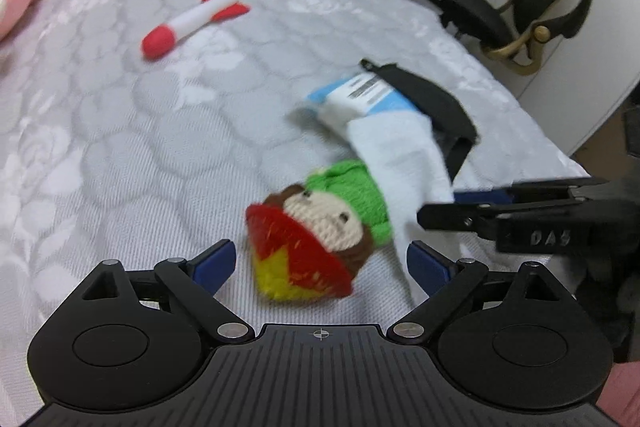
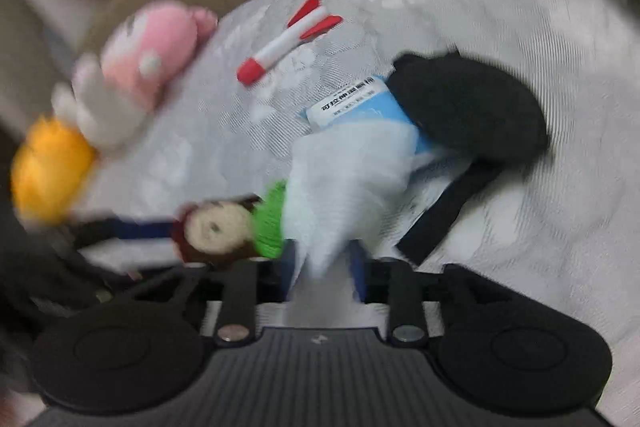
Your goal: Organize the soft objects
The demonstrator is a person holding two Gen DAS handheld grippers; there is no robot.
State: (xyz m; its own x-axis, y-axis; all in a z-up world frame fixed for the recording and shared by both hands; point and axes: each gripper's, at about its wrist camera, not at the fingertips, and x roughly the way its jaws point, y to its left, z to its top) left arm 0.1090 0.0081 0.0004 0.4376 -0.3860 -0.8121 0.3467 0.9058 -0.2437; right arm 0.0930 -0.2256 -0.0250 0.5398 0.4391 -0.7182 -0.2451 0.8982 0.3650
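Observation:
A knitted doll (image 1: 332, 223) with a red and yellow hat and green body lies on the quilted bed (image 1: 120, 147). My left gripper (image 1: 322, 265) is open, and the doll's hat sits between its blue fingertips. A white cloth (image 1: 400, 155) drapes over the doll's body. My right gripper (image 1: 440, 207) comes in from the right. In the right wrist view the right gripper (image 2: 323, 267) is shut on the white cloth (image 2: 348, 179), beside the doll (image 2: 224, 227). A red and white plush rocket (image 1: 192, 19) lies farther back.
A blue and white packet (image 1: 356, 95) and a black strapped item (image 1: 432, 99) lie behind the cloth. Pink (image 2: 160, 43), white (image 2: 100, 107) and yellow (image 2: 48, 175) plush toys sit at the bed's left. A black chair (image 1: 472, 11) stands past the right edge.

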